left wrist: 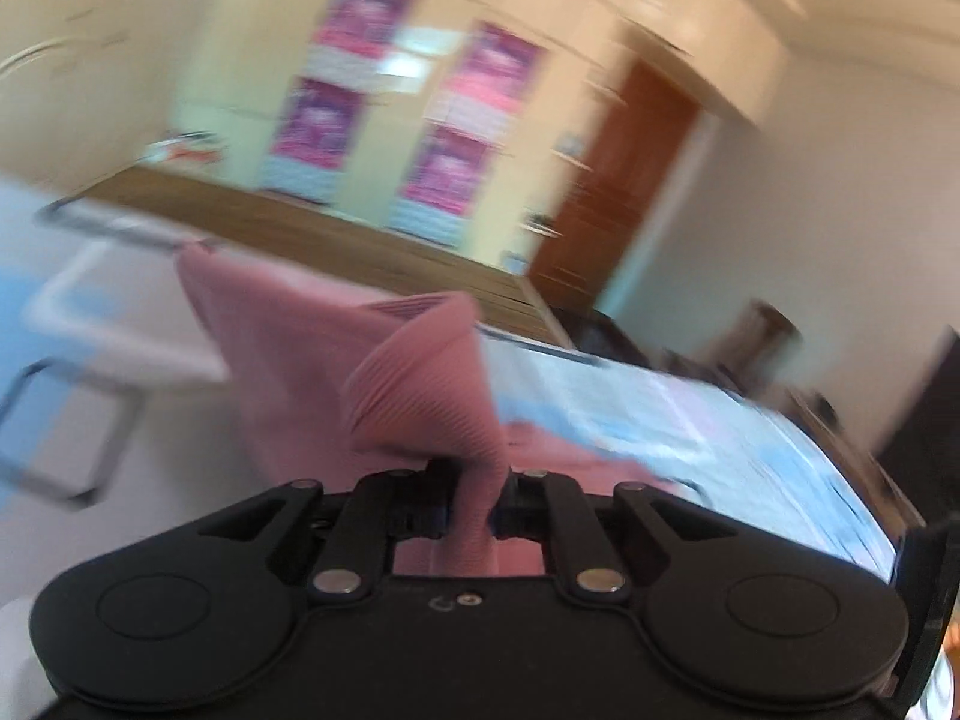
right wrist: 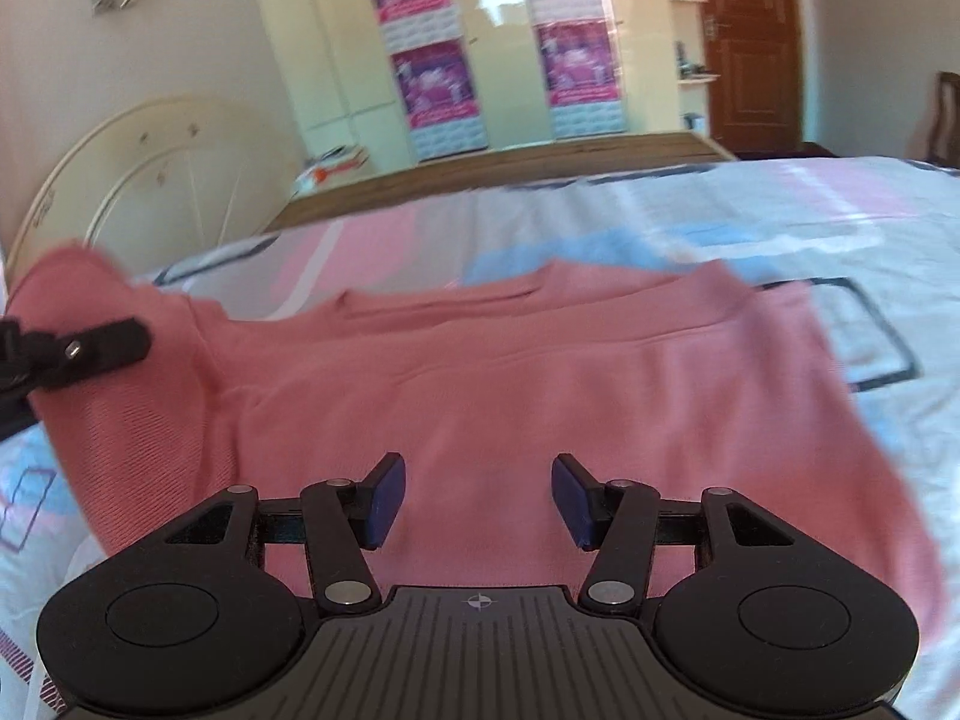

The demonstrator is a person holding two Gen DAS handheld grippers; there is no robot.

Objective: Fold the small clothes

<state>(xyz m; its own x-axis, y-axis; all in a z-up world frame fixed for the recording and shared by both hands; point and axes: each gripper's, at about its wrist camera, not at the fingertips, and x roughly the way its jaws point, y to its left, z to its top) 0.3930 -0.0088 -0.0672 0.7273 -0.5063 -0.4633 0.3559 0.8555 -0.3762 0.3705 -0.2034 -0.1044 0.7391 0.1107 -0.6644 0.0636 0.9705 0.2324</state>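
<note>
Your left gripper (left wrist: 474, 504) is clamped on a bunched fold of the pink ribbed top (left wrist: 420, 360), its jaws pressed together with the cloth squeezed between them and rising in a twisted cone just above the fingertips. That pinch is plain only in the left wrist view, which is tilted and smeared by blur; there the rest of the top trails away toward the bed sheet (left wrist: 690, 420) behind it.

The right wrist view gives you what the left one hides: the pink ribbed top (right wrist: 510, 372) lies spread across the patterned bed sheet (right wrist: 750, 210), neckline on the far side, with one edge lifted off the sheet at the far left of the top. A black finger of the left gripper (right wrist: 96, 348) reaches in there, against that raised edge (the grip itself cannot be made out from this side).

Your right gripper (right wrist: 477, 498) has its jaws spread apart over the near part of the top, blue pads (right wrist: 384, 498) facing each other and nothing between them but the cloth seen beyond.
</note>
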